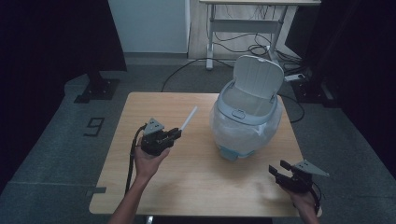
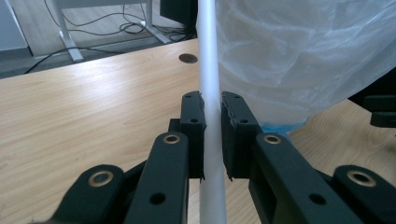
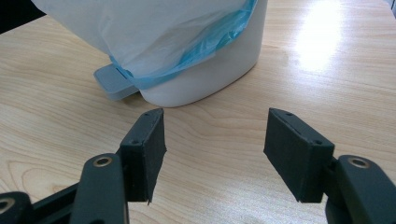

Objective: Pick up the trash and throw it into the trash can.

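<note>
**White tube held up beside the bin**

White, thin plastic tube point(image 2: 211, 93) sits pinched between the two black pads of the left gripper point(image 1: 173, 135), jaws closed tight on it; it slants up and away from the gripper toward the pale lidded waste bin point(image 1: 246, 109), whose lid stands open and whose translucent bag liner point(image 2: 299, 51) spills over the rim. The tube's tip is near the bin, above the light wooden table point(image 1: 154, 105). Right gripper point(image 3: 215, 149) rests low at the table's near right corner, jaws apart with bare wood between them, pointing at the bin's base.

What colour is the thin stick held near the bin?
White. The stick shows best in the left gripper view, clamped between the left tool's black jaws.
</note>
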Demonstrator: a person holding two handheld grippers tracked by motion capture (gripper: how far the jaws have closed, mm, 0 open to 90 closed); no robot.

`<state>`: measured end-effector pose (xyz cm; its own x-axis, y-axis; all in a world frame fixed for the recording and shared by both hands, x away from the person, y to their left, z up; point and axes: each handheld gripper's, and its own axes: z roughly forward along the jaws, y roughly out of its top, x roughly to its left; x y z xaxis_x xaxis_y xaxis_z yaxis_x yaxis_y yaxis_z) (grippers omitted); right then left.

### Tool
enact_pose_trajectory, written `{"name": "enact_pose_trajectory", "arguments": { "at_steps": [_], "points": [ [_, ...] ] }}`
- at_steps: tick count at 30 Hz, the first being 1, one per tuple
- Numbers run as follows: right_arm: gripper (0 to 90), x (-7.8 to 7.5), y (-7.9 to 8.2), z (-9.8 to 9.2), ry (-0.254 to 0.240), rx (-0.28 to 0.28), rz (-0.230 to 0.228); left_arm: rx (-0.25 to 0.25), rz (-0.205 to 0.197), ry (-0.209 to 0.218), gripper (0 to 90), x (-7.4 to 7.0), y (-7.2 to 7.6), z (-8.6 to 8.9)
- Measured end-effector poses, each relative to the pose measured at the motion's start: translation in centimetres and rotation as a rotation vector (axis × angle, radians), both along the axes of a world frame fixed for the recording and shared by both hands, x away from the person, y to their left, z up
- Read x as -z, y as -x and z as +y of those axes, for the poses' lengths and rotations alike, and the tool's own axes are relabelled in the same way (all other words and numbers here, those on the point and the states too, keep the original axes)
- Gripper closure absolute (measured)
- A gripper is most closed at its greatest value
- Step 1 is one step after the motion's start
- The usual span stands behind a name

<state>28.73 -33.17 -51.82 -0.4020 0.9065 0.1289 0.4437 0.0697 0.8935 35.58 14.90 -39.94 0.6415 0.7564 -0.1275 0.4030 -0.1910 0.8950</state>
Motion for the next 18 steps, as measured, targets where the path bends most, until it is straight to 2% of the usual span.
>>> {"name": "enact_pose_trajectory", "arguments": {
  "at_steps": [18],
  "points": [
    [37.9, 0.1, -0.2, 0.1, 0.007, -0.004, 0.007, 0.026, -0.024, 0.022, 80.1, -2.3, -0.3, -0.6]
  ]
}}
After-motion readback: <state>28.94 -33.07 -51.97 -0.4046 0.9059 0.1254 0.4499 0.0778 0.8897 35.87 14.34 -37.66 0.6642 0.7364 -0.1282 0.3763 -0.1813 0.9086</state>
